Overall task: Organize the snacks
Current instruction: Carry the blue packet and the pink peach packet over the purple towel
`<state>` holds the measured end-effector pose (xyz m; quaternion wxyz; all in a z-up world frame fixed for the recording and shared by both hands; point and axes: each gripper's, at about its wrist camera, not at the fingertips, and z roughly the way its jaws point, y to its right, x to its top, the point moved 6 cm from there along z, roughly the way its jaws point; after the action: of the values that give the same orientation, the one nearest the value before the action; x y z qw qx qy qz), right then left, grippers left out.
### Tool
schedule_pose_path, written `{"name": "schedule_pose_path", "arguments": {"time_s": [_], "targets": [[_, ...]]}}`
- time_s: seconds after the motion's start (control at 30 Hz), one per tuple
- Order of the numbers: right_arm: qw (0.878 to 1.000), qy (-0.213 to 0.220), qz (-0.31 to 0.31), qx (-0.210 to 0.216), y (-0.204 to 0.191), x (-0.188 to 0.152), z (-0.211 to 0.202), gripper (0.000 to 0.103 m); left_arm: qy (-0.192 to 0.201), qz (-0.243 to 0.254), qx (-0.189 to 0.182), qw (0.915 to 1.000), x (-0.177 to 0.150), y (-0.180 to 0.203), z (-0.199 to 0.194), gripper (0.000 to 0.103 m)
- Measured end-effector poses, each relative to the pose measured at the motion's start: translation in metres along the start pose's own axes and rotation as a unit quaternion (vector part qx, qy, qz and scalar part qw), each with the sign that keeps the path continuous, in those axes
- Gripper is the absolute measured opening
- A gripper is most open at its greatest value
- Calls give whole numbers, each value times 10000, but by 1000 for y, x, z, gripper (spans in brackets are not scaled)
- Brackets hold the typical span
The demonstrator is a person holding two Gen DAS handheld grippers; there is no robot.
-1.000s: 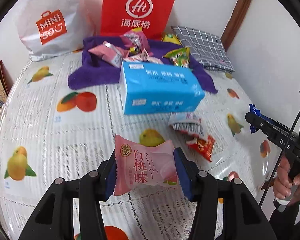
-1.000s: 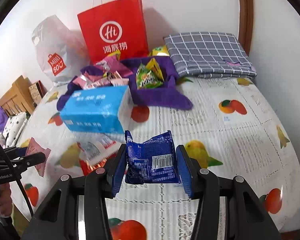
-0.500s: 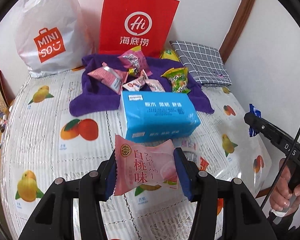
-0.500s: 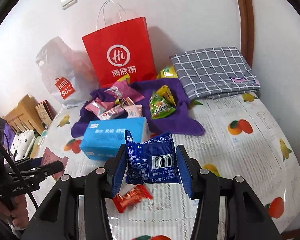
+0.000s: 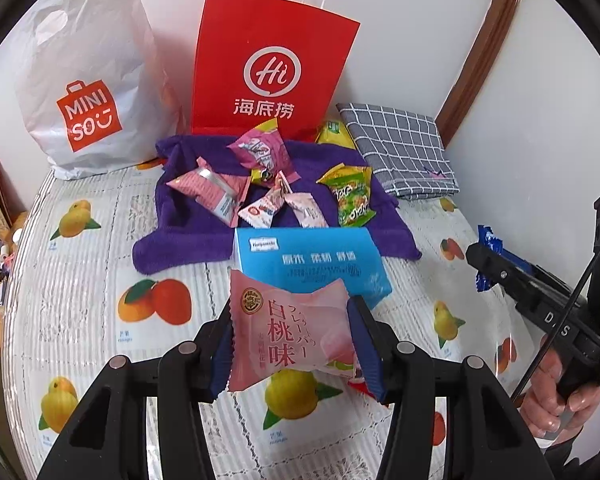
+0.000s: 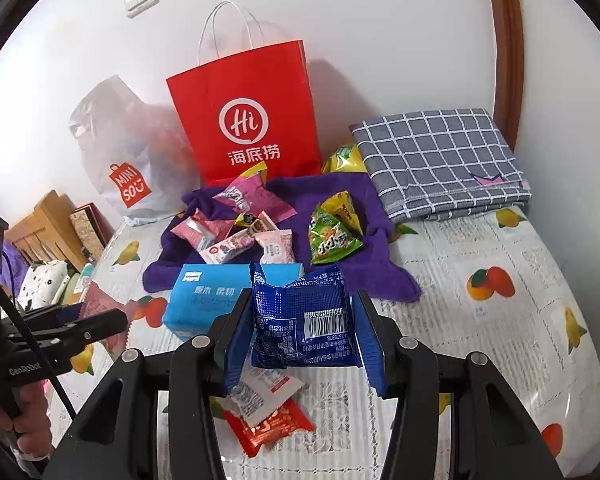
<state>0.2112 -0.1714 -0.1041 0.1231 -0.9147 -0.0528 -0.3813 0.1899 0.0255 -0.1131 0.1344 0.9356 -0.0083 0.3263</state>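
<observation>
red bag (image 5: 268, 60): contents hidden | white bag (image 5: 80, 80): contents hidden

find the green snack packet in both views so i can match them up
Left wrist view: the green packet lies right of centre, on the right part of the purple cloth, behind the blue tissue pack.
Right wrist view: the green packet lies just above centre, on the same cloth.
Shared landmark: the red paper bag standing behind the cloth.
</observation>
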Motion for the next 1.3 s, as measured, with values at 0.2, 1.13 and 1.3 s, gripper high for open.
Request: {"name": "schedule_pose_path", "arguments": {"time_s": [0.2, 1.13, 1.3], "targets": [[10000, 39, -3, 6, 0, 13, 4, 48, 60, 71, -1, 10000, 16, 3, 1, 50], [9995, 129, -300, 8, -13, 55, 28, 48, 218, 119, -83, 9997, 67, 10, 16, 50], [9994, 122, -315, 23, -12, 60, 34, 48, 204, 106, -91, 9997, 73, 10, 22, 50]]}}
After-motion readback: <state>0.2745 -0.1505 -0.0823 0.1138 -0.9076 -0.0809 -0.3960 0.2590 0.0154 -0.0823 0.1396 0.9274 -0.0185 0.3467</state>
